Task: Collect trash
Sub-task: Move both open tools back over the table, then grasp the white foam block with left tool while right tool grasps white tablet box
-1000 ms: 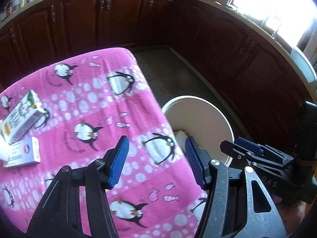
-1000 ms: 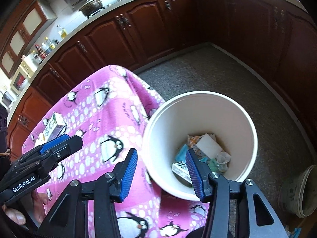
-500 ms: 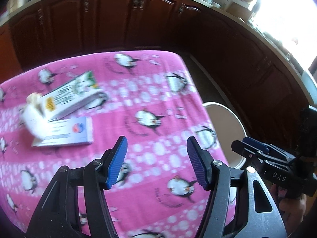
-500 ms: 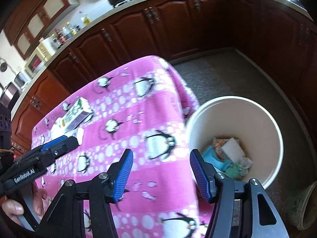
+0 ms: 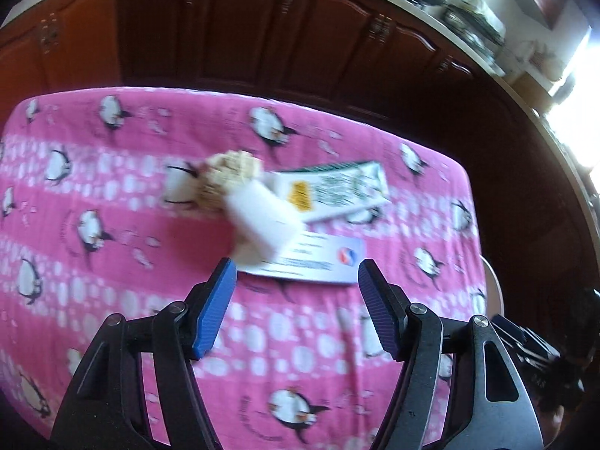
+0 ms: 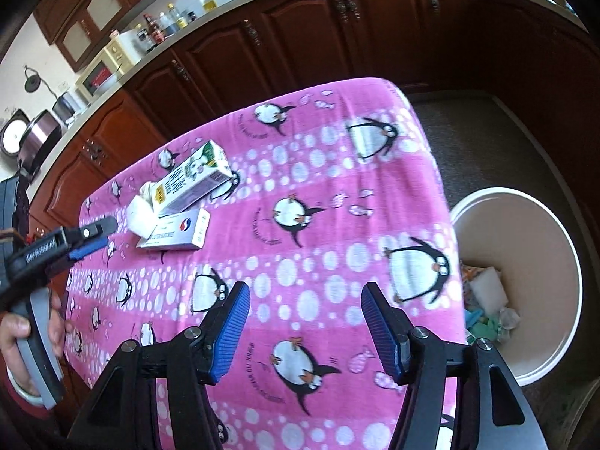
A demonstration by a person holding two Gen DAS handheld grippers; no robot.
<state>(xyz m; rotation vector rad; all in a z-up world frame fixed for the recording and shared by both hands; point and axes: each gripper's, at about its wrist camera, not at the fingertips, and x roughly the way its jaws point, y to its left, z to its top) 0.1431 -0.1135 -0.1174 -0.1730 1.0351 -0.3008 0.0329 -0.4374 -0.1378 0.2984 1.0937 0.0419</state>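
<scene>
Below the trash pile, left gripper jaws are opening, empty; right gripper also gapes empty. Overlapping boxes risk a 2-item snag.

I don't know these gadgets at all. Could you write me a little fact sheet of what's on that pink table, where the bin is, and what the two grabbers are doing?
Surface: pink penguin cloth
Left on the table: green-and-white carton, flat white box, white block, all in one cluster
Bin: white bucket on the floor beside the table, with scraps inside
Left gripper: fingers opening, nothing between them, facing the cluster
Right gripper: fingers apart, empty, over the cloth
</scene>
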